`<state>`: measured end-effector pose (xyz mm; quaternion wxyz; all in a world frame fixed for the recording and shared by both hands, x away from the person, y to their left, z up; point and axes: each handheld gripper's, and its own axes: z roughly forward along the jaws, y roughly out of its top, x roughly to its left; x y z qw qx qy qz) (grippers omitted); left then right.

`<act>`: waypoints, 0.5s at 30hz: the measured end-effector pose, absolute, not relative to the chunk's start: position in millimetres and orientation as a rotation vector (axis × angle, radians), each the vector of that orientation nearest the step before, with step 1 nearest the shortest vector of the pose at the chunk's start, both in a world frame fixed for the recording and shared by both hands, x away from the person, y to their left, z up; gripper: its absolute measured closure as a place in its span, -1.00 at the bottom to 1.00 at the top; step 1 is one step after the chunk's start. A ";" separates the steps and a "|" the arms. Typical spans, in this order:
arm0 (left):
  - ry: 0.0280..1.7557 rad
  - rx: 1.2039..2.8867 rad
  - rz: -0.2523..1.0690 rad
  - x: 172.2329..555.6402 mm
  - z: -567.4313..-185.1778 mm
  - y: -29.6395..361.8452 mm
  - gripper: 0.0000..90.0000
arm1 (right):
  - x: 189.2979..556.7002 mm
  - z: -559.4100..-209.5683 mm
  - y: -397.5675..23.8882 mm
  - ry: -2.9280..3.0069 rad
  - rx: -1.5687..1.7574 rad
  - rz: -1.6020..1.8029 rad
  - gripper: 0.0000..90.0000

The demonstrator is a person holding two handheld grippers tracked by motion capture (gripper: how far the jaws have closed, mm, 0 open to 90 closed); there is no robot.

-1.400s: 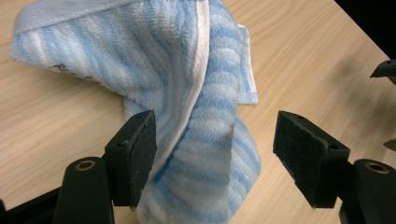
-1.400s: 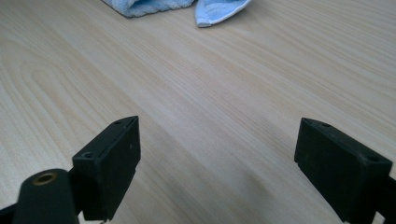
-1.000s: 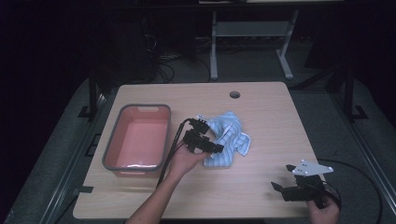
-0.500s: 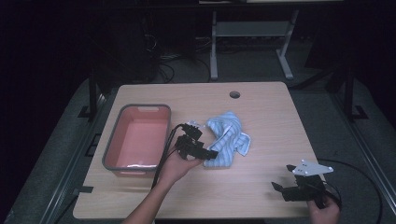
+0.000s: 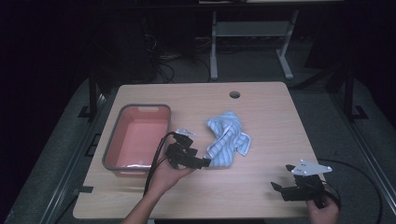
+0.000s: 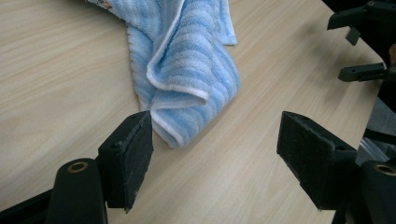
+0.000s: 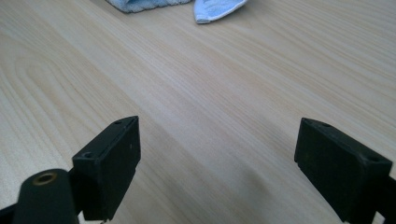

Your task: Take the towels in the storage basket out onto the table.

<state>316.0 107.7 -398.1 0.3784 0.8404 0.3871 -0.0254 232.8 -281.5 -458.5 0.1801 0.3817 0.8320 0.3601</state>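
While the right gripper [image 5: 286, 190] sits low at the near right corner of the table [image 5: 271, 107], its jaws spread wide over bare wood and holding nothing, it lies well apart from the work. In the right gripper view the wide-parted gripper [image 7: 219, 163] looks across empty tabletop, with just the near edges of the towel [image 7: 219, 8] showing far off at the top.

Farther in, the left gripper [image 5: 201, 162] is the nearer one by a clear margin. It comes in from the near left, and its jaws are wide open and empty, pointing toward the right with the cloth's closest corner just ahead of them. In the left gripper view that folded tip of the blue striped towel [image 6: 187, 79] lies between the lines of the two jaws but nearer the left-hand one, just short of its pad [image 6: 137, 161], seemingly not touching it.

Beyond the tip, the towel [image 5: 227, 137] runs away from the jaws in a crumpled band, its long axis slanting up and away toward the far side of the table. So a short push forward along that axis should bring the corner between the pads.

Left of the hand, the pink tub [image 5: 114, 140] stands empty, close beside the left gripper.
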 end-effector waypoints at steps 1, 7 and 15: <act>0.982 2.157 -0.059 314.9 -397.8 108.5 -0.40 | 232.9 -458.6 -280.8 2.353 1.079 1.018 -0.69; 0.963 2.143 -0.057 306.6 -397.8 111.6 -0.41 | 233.0 -458.7 -280.0 2.356 1.074 1.017 -0.69; 0.941 2.135 -0.085 294.1 -407.7 118.5 -0.41 | 233.2 -458.9 -280.2 2.355 1.079 1.018 -0.69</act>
